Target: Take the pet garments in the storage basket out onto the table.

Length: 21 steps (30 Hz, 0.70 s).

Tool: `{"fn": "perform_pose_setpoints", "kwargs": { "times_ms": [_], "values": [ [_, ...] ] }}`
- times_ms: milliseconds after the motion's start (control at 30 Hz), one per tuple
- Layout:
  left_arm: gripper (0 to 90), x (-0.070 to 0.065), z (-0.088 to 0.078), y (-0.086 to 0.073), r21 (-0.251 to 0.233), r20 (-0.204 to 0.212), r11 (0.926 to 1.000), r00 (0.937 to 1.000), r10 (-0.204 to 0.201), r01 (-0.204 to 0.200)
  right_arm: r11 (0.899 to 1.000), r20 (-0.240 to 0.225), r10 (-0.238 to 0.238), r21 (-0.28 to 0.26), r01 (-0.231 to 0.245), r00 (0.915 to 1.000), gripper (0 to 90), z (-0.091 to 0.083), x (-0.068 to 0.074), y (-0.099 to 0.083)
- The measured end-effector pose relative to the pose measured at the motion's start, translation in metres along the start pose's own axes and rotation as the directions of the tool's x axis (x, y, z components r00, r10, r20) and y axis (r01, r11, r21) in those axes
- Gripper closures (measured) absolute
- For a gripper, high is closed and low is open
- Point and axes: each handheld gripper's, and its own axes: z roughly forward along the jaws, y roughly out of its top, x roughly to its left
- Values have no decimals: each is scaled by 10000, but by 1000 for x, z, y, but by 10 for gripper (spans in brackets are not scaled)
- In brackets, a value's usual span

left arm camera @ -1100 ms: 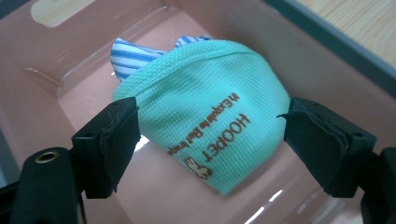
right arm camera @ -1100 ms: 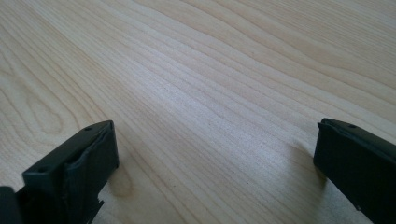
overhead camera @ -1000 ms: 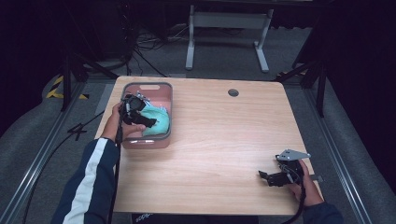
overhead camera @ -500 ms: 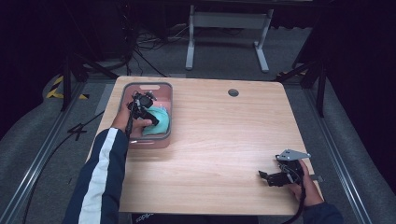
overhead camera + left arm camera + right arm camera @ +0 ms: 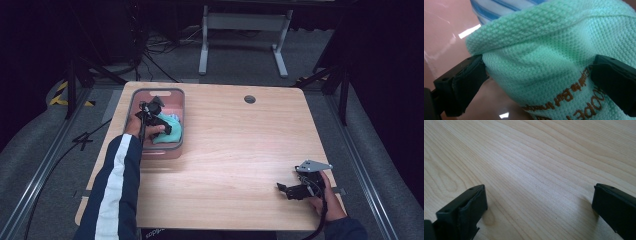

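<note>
Left gripper (image 5: 159,116) is reaching into a pink bin (image 5: 176,95), jaws spread wide around a mint-green cloth (image 5: 554,62); right gripper (image 5: 290,190) is resting released on the wooden table (image 5: 235,150)

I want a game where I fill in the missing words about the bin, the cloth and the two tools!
1. The mint green cloth lies inside the ____ bin.
2. The left tool has its jaws spread on either side of the ____.
3. The right tool is open, with nothing between its jaws, just above the bare ____ table.
4. The writing stitched on the cloth is ____.

Missing words: pink; cloth; wooden; brown
</note>
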Motion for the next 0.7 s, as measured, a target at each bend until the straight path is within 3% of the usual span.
{"fn": "perform_pose_setpoints", "kwargs": {
  "times_ms": [133, 300, 433, 467, 500, 567, 633, 700],
  "values": [
    [30, -2, -1, 3, 211, 43, 9997, 9999, 144, -144, 10000, 0, 0, 1, 0, 10000, 1, 0, 0, 0],
    [268, -12, -7, 7, 214, 287, 9953, 9952, 933, -940, 10000, 3, -2, 2, 2, 10000, 2, 0, 0, 0],
    [453, -15, -9, 8, 201, 501, 9934, 9924, 1120, -1132, 10000, 1, -1, 0, 1, 10000, 1, 0, 0, 0],
    [453, -16, -10, 8, 133, 715, 9912, 9889, 1304, -1317, 10000, 1, -1, 0, 1, 10000, 1, 0, 0, 0],
    [538, -17, -10, 8, 133, 785, 9889, 9861, 1465, -1480, 10000, 1, 1, 4, -1, 10000, 2, 0, 0, 0],
    [598, -19, -11, 7, 56, 859, 9857, 9821, 1675, -1686, 10000, 3, -5, 2, 5, 10000, 1, 0, 0, 0],
    [645, -20, -12, 5, -103, 878, 9870, 9830, 1610, -1607, 10000, 0, -2, 0, 2, 10000, 2, 0, 0, 0],
    [674, -22, -16, 5, -181, 629, 9803, 9783, 1975, -1967, 10000, 0, -1, 1, 1, 10000, 1, 0, 0, 0]
  ]
}}
